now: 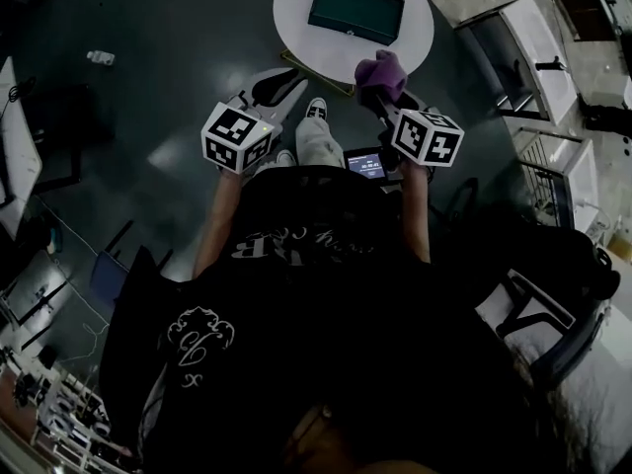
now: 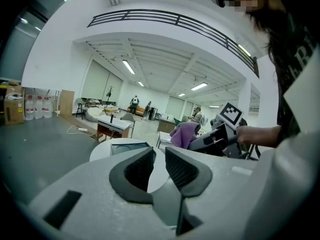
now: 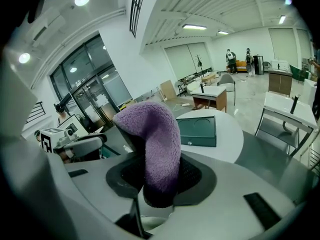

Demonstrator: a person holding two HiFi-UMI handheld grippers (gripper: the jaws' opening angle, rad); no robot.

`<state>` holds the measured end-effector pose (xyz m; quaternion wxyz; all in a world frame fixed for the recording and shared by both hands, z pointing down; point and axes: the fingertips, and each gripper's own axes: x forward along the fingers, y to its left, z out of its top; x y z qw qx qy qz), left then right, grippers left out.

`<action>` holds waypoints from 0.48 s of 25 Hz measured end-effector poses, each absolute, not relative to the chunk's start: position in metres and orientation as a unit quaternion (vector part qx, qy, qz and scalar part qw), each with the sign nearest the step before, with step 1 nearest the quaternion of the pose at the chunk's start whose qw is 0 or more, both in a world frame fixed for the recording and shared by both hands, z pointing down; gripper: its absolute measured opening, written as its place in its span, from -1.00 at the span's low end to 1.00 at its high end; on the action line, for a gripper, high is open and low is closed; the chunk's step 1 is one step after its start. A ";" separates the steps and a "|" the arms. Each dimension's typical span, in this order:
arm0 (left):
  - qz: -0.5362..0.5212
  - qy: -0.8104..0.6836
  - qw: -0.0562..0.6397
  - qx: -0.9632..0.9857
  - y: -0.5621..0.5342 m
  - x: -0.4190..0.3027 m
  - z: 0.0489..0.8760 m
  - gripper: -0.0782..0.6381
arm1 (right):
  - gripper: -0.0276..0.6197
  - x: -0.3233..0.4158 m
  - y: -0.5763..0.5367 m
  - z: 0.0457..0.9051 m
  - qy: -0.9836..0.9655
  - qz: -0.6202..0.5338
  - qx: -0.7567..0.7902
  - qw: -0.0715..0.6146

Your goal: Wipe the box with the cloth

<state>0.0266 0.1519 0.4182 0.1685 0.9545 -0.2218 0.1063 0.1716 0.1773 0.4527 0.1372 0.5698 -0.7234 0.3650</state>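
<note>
A dark green flat box [image 1: 355,10] lies on a round white table [image 1: 296,8] ahead of me; it also shows in the right gripper view as the box [image 3: 196,130] and in the left gripper view as the box [image 2: 125,146]. My right gripper [image 1: 383,95] is held short of the table's near edge, shut on a purple fleecy cloth [image 1: 380,72]. The cloth [image 3: 155,139] stands up out of the right gripper [image 3: 160,176]. My left gripper [image 1: 279,84] hangs to the left, off the table. That left gripper [image 2: 159,164] is open by a narrow gap and holds nothing.
A small lit screen [image 1: 367,164] sits at the person's waist. One shoe [image 1: 316,110] shows on the dark floor below the table edge. White desks [image 1: 538,38] stand at the right, a small bottle [image 1: 101,57] lies on the floor at the left.
</note>
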 end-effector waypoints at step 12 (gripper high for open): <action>0.137 -0.237 0.170 0.947 0.045 0.075 0.419 -0.58 | -0.57 0.225 0.044 0.472 -0.740 0.355 0.536 0.197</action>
